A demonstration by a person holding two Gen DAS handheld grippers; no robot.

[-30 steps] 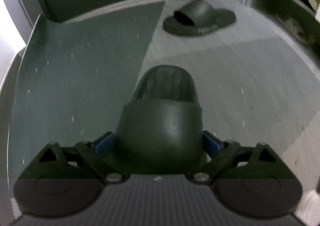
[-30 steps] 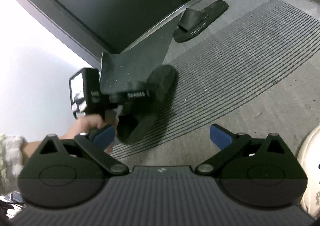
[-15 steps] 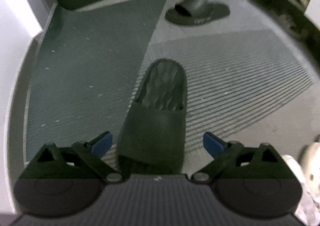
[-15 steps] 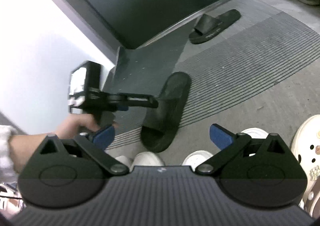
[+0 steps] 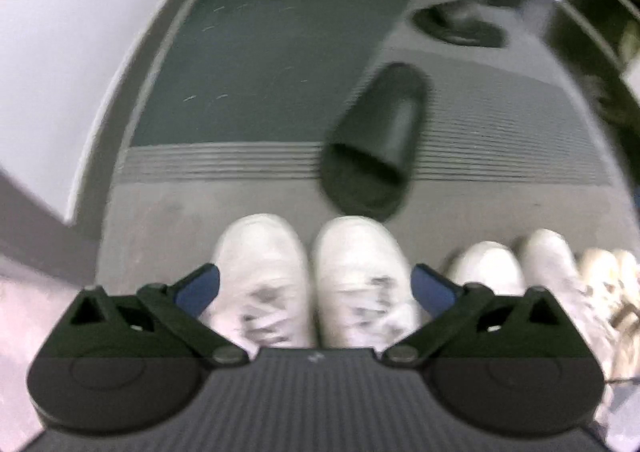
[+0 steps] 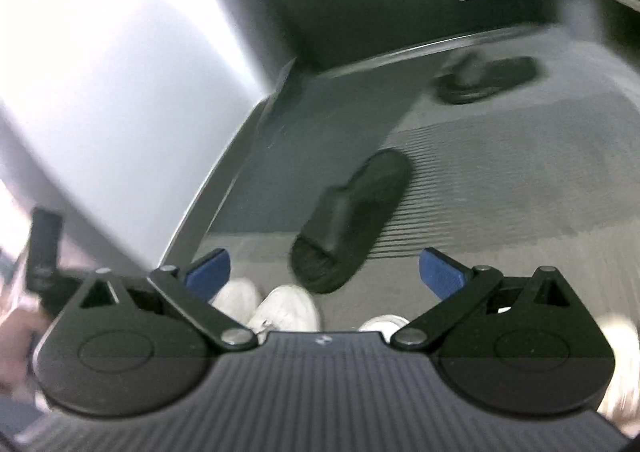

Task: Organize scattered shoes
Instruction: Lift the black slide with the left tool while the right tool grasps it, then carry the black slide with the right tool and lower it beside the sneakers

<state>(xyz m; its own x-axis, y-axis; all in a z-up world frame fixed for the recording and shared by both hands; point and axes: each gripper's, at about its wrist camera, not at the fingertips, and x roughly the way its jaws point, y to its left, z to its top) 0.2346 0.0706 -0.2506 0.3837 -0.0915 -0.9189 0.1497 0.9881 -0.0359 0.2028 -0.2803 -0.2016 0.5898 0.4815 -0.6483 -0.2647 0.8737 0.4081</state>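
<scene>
My left hand-held gripper (image 5: pixel 316 286) is wide open, nothing between its blue pads. Below it a pair of white lace-up sneakers (image 5: pixel 308 272) stands side by side. A black rubber slide sandal (image 5: pixel 376 140) lies on the grey ribbed floor mat (image 5: pixel 500 132) beyond; a second black slide (image 5: pixel 458 26) lies farther off, blurred.

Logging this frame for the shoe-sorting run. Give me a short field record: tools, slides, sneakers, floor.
left tool: open, nothing between the fingers, above the white sneakers
right tool: open, empty
near black slide: lying on the ribbed mat, free of both tools, heel end toward the sneakers
far black slide: apart, near the far edge of the floor
white sneakers: pair side by side, toes toward the mat
other light shoes: in a row to the sneakers' right, blurred
</scene>
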